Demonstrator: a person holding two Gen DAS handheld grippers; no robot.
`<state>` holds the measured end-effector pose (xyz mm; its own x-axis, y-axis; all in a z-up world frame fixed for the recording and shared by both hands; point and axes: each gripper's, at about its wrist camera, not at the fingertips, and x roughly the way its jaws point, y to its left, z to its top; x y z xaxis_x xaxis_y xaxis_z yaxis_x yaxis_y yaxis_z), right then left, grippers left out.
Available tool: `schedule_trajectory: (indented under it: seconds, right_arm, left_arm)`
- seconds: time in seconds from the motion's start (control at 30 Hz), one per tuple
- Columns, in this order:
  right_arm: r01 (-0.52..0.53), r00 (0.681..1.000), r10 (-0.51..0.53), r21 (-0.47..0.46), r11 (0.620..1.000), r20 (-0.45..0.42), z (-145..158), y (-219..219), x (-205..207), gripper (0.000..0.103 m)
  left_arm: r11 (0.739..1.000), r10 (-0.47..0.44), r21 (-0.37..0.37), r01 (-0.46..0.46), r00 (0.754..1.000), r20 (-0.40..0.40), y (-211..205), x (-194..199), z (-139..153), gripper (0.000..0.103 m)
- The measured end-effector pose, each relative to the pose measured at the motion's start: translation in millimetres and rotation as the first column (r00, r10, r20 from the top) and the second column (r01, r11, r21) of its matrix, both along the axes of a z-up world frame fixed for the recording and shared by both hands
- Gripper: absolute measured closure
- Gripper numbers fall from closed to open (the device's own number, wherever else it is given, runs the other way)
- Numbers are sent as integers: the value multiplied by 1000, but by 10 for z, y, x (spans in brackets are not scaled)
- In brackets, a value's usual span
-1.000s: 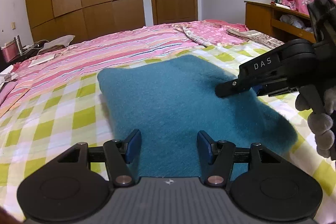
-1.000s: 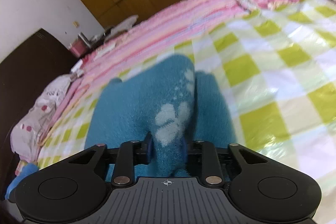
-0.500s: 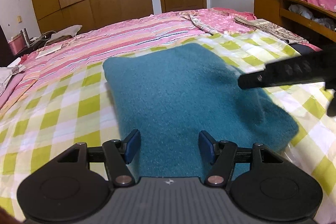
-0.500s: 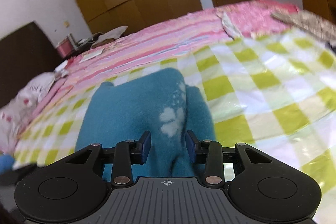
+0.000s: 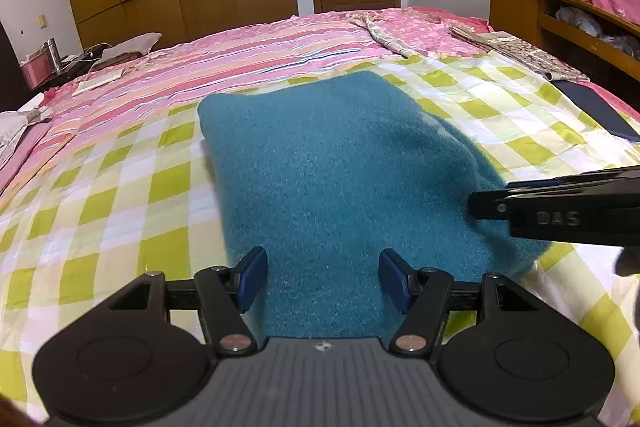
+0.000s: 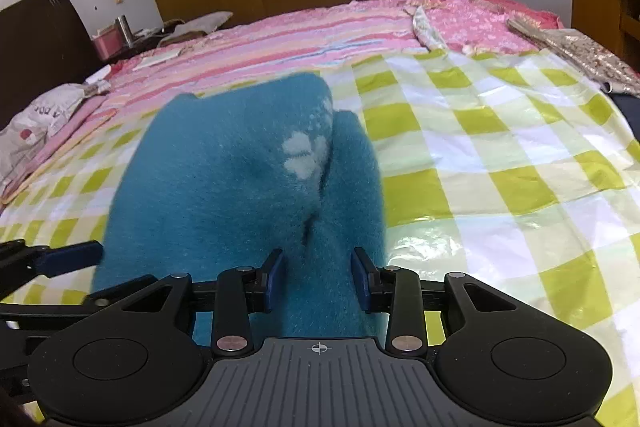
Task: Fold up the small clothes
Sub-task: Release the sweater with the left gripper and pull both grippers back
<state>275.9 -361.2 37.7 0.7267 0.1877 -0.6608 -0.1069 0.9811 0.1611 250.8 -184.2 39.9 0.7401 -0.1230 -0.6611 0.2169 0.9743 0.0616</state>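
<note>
Left wrist view: the left gripper hovers spread over the near edge of the teal garment, which lies folded on the checked sheet.

Right wrist view: the right gripper has just been opening; its pads straddle the garment's right fold without pinching it.

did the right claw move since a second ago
Yes. In the left view the right claw has drawn back toward the right edge of the teal garment, its jaws having just opened.

A fuzzy teal garment with pale paw prints lies on the green-checked plastic sheet; the right gripper, jaws just parted, straddles its near fold.
</note>
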Motion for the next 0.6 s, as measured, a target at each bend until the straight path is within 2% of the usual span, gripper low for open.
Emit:
schedule_trajectory:
  seconds: [0.17,0.3,0.6]
  right_arm:
    - [-5,999,6,-14,1000,53,172,26,-263,65]
    - [-27,998,28,-15,1000,50,210,77,-403,63]
    - [-11,1000,12,-21,1000,22,138,114,-607,59]
  left_arm:
    - [1000,19,19,-19,1000,4,-33,-60,1,29]
    - [999,21,24,-21,1000,7,-54,-140,11,26]
    - [999,44,-19,-44,999,-20,-24,-316,-15,17]
